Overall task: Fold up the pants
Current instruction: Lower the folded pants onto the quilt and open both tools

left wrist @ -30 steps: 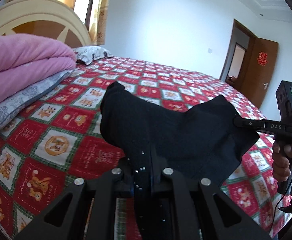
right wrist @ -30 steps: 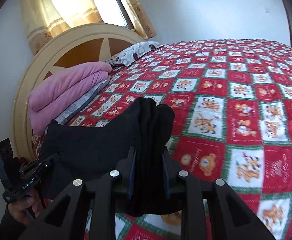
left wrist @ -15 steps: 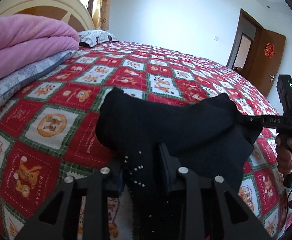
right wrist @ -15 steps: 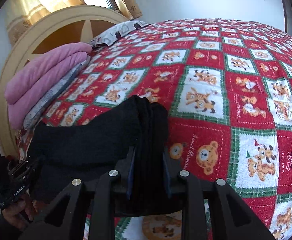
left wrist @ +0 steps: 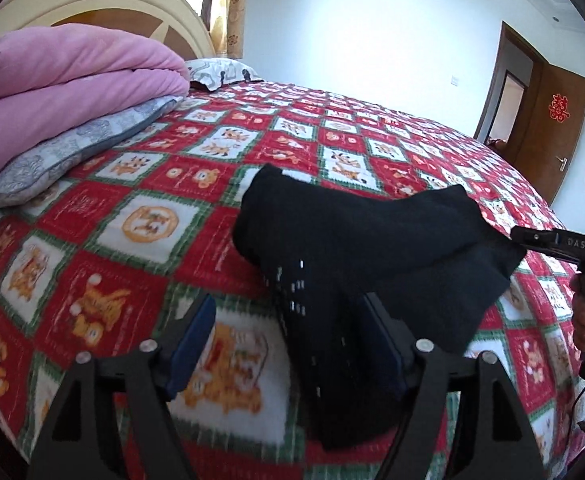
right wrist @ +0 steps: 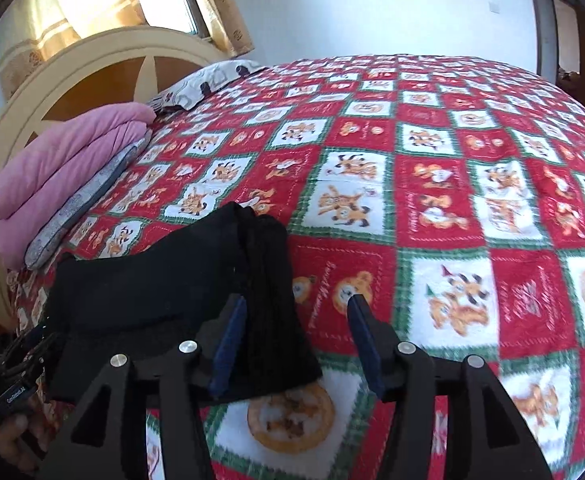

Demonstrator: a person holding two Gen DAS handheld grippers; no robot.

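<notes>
while both tools gape, folded black pants (left wrist: 356, 240) lie on bedspread (left wrist: 164, 216).

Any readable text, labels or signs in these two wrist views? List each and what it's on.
"DAS": white letters on the right gripper, seen from the left wrist view.
"GenRobot.AI", small and only just legible: label on the left gripper, seen from the right wrist view.
Red paper sign on the brown door: an ornamental character, too small to read.
Script on the red squares of the bedspread: blurred, unreadable.
</notes>
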